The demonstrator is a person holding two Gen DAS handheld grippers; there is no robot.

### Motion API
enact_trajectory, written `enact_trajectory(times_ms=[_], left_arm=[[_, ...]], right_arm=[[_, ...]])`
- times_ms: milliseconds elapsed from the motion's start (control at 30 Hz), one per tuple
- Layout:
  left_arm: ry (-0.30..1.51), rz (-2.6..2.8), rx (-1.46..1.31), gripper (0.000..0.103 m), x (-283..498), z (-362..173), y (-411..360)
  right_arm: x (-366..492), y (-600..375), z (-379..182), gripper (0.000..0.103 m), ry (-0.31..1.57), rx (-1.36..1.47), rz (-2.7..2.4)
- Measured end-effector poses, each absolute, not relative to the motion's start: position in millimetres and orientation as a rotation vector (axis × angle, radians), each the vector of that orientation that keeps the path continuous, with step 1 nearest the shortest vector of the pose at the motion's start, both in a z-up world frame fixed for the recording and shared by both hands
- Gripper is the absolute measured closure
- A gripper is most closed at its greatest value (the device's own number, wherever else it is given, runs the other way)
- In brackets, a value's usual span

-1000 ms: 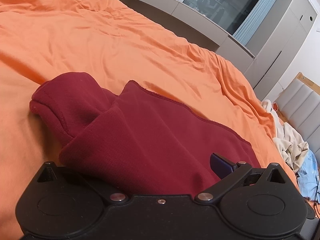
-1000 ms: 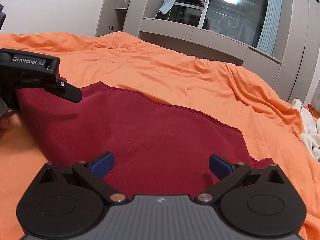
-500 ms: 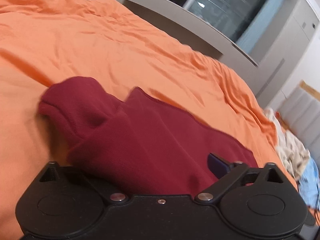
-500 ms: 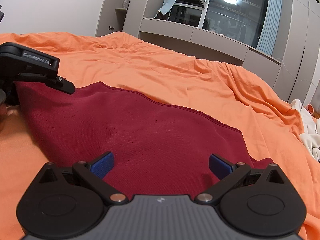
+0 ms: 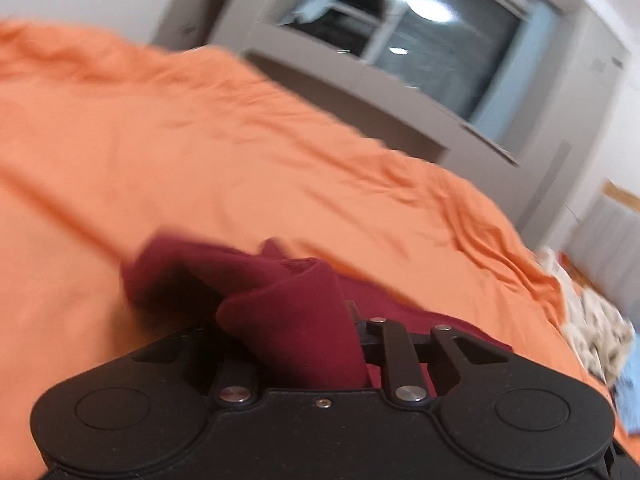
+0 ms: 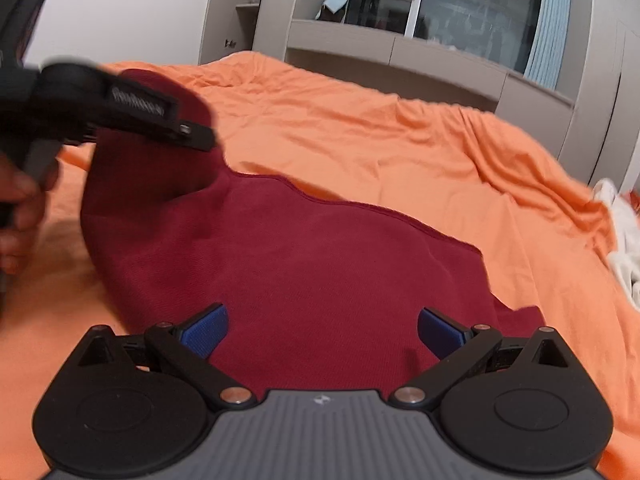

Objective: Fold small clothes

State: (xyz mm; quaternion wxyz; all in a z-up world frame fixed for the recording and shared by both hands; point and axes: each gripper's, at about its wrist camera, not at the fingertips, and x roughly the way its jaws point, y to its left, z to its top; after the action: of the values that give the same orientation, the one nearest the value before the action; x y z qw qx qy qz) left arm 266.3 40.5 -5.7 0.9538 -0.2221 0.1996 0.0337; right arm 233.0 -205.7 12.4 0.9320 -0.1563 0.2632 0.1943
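Since a second ago the left gripper [image 5: 288, 320] has drawn its jaws in from wide apart; they are closing on a bunched fold of the dark red knitted garment [image 6: 320, 280], whose cloth hides both pads. The garment lies on the orange bedsheet [image 6: 360, 132], one corner lifted. The right gripper [image 6: 322, 330] hovers over it, jaws spread, empty. The left view is blurred.

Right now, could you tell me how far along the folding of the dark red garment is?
Early. The dark red knit garment lies spread on the orange bedsheet, no finished fold visible. In hand: the left gripper is closing on a bunched corner. The right gripper hovers open over the near edge. Folding remains.
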Motion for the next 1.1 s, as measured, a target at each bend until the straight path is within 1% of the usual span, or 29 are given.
enact_trajectory(times_ms=[233,300,400,433,467,500,533,567,600,667,733,867,933,1033,1100], left_arm=[[0.398,-0.211,-0.097,0.083,290,27,-27],[0.384,-0.290,-0.016,0.083,289,33,-48],[0.384,-0.405,0.074,0.082,283,35,-83],[0.393,-0.437,0.091,0.077,281,33,-93],[0.407,-0.472,0.101,0.069,279,30,-102],[0.425,-0.514,0.110,0.065,276,25,-113],[0.443,-0.547,0.127,0.057,273,21,-121],[0.463,-0.576,0.149,0.051,269,14,-128],[0.486,-0.607,0.181,0.048,265,7,-136],[0.501,-0.647,0.247,0.031,252,-3,-143],[0.482,-0.661,0.321,0.023,238,-9,-151],[0.449,-0.674,0.378,0.012,222,-10,-155],[0.444,-0.666,0.363,0.009,216,-9,-152],[0.436,-0.635,0.339,0.008,208,-4,-145],[0.430,-0.610,0.330,0.008,207,4,-141]], right_arm=[[231,-287,50,0.000,0.412,-0.365,0.117],[237,-314,53,0.000,0.434,-0.302,0.051],[248,-350,53,0.000,0.498,-0.124,0.035],[250,-359,52,0.000,0.520,-0.062,0.039],[254,-368,49,0.000,0.548,0.003,0.050],[257,-376,47,0.000,0.577,0.068,0.066],[261,-382,45,0.000,0.602,0.131,0.083],[262,-387,42,0.000,0.618,0.177,0.094],[263,-392,40,0.000,0.630,0.215,0.102],[263,-397,39,0.000,0.639,0.256,0.114],[265,-400,38,0.000,0.644,0.276,0.133],[262,-388,37,0.000,0.651,0.323,0.187],[260,-384,39,0.000,0.624,0.374,0.253],[262,-376,42,0.000,0.583,0.433,0.334],[270,-368,43,0.005,0.586,0.442,0.391]])
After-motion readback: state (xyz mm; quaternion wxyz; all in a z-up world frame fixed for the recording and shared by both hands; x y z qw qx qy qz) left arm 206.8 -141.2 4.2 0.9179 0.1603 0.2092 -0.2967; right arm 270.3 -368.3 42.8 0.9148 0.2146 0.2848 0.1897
